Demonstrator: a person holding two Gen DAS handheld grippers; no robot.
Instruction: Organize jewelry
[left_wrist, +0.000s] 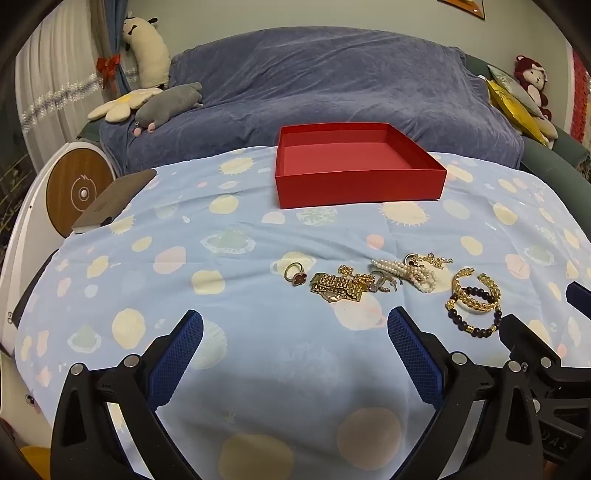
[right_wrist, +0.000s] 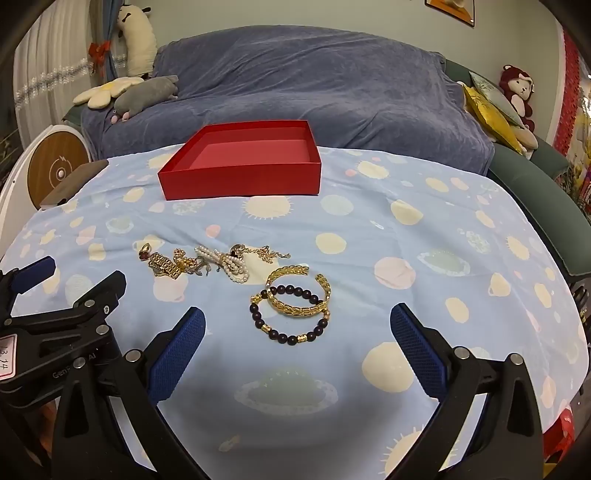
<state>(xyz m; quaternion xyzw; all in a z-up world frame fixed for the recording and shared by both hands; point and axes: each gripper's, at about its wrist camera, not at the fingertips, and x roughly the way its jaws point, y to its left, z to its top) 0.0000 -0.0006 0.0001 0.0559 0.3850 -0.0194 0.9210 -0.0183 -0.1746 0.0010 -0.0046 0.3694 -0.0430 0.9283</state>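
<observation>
**Nothing boxed yet: jewelry waits on the cloth, both tongs apart**

The red box (left_wrist: 354, 162) sits bare inside near the far edge of the tabletop (left_wrist: 229, 332), which is draped in a blue spotted cloth. By that showing, the sorting has not begun; every piece is left to move.

The jewelry lies in a loose row across the middle of the tabletop, well short of the box. From the left: a gold ring with a red stone (left_wrist: 294, 274), a gold link bracelet (left_wrist: 338, 286), a pearl strand (left_wrist: 406, 271), a fine gold chain (right_wrist: 269, 253) behind it, and nearest the right tongs a gold bangle (right_wrist: 299, 291) overlapping a dark bead bracelet (right_wrist: 290, 317). Small silver bits beside the link bracelet may be earrings; they are too small to tell.

The left tongs (left_wrist: 295, 332) hover low over the near edge, fingers wide apart and holding nothing, aimed toward the ring and link bracelet. The right tongs (right_wrist: 297, 328) sit just beside them, likewise spread and unladen, with the bead bracelet lying right between their tips.
</observation>
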